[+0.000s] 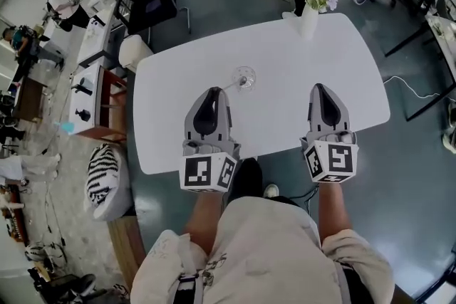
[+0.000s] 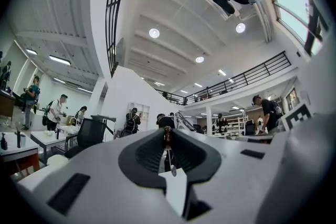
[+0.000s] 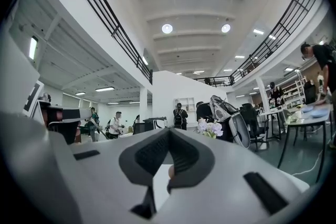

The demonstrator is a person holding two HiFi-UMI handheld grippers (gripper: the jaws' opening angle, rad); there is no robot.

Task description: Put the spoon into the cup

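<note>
1. White table, largely bare.
2. Left gripper, near left: jaws narrow, pinched on a thin metal stalk at their tips, which I take to be the spoon.
3. Right gripper, near right, well apart from the task things: jaws together at the tips, nothing between them.
4. Cup: clear glass, upright near the table's middle, just beyond the left gripper.
5. Spoon: runs from the left jaws toward the cup. Cannot tell whether its far end is over the rim.
6. Judgement: spoon is being brought to the cup. Centre it over the mouth, tip it down, and release only once inside. The light glass may tip if its rim is nudged.
</note>
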